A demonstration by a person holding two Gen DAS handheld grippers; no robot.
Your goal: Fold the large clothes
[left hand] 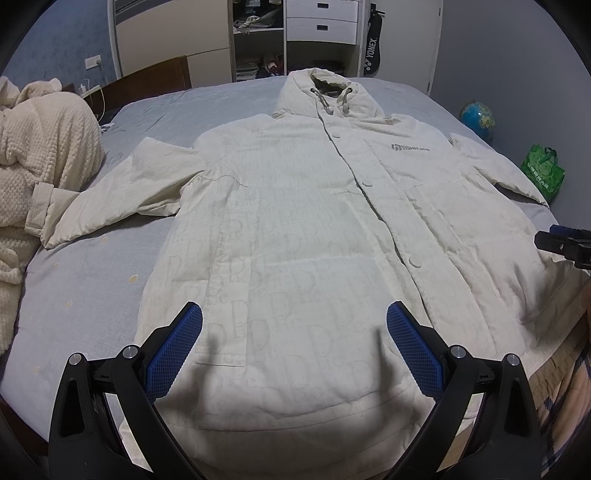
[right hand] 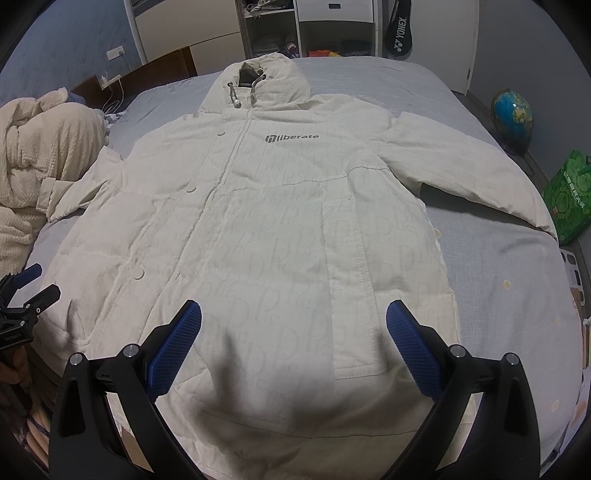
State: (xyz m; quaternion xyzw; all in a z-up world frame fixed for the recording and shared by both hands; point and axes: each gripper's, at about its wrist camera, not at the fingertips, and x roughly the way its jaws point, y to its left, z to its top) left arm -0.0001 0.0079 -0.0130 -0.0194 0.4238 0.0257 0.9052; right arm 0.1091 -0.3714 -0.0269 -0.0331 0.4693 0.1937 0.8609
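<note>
A large cream hooded coat (left hand: 303, 229) lies flat and face up on the bed, hood toward the far end, both sleeves spread out; it also shows in the right wrist view (right hand: 266, 240). My left gripper (left hand: 294, 325) is open and empty, hovering above the coat's hem on its left half. My right gripper (right hand: 293, 325) is open and empty, above the hem on the coat's right half. The right gripper's tip shows at the right edge of the left wrist view (left hand: 561, 242). The left gripper's tip shows at the left edge of the right wrist view (right hand: 29, 291).
The bed has a grey-blue sheet (left hand: 85, 280). A cream knitted blanket (left hand: 40, 147) is heaped at the left, touching the coat's left cuff. A globe (right hand: 511, 114) and a green bag (right hand: 567, 199) stand on the floor at the right. Shelves and drawers (left hand: 295, 33) stand behind.
</note>
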